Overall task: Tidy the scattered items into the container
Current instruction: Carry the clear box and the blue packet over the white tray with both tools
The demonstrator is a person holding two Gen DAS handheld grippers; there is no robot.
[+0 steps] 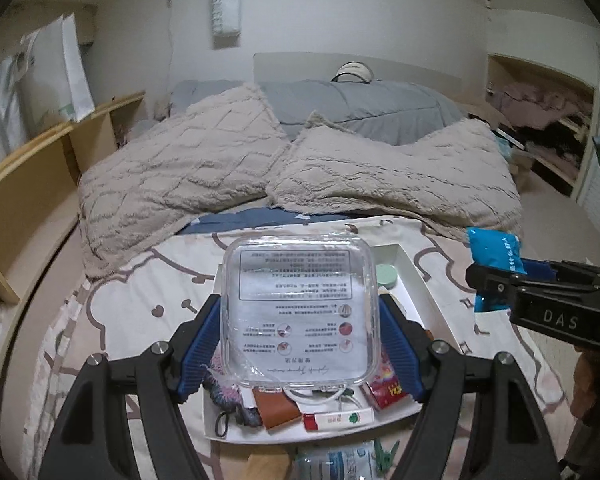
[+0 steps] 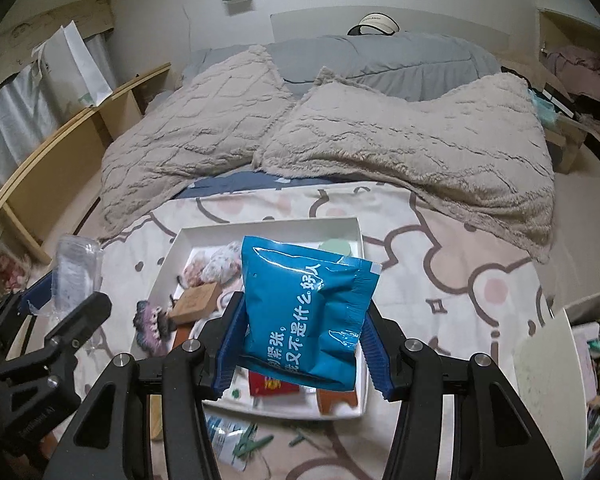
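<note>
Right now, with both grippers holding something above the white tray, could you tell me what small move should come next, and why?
Probably lower the left gripper and release the clear plastic case. It already hangs over the white tray, which holds other items, while the right gripper holds its blue packet over the same tray.

We hold the left gripper (image 1: 300,344) level and pointing forward, its blue-padded fingers (image 1: 198,344) clamped on the two side edges of a clear plastic case (image 1: 298,314), which stands tilted up between them. We hold the right gripper (image 2: 302,344) alongside, its padded fingers (image 2: 230,344) pressed against both sides of a blue packet (image 2: 306,312) that rises upright from the jaws. In each wrist view the other gripper appears at the frame edge, near but apart.
</note>
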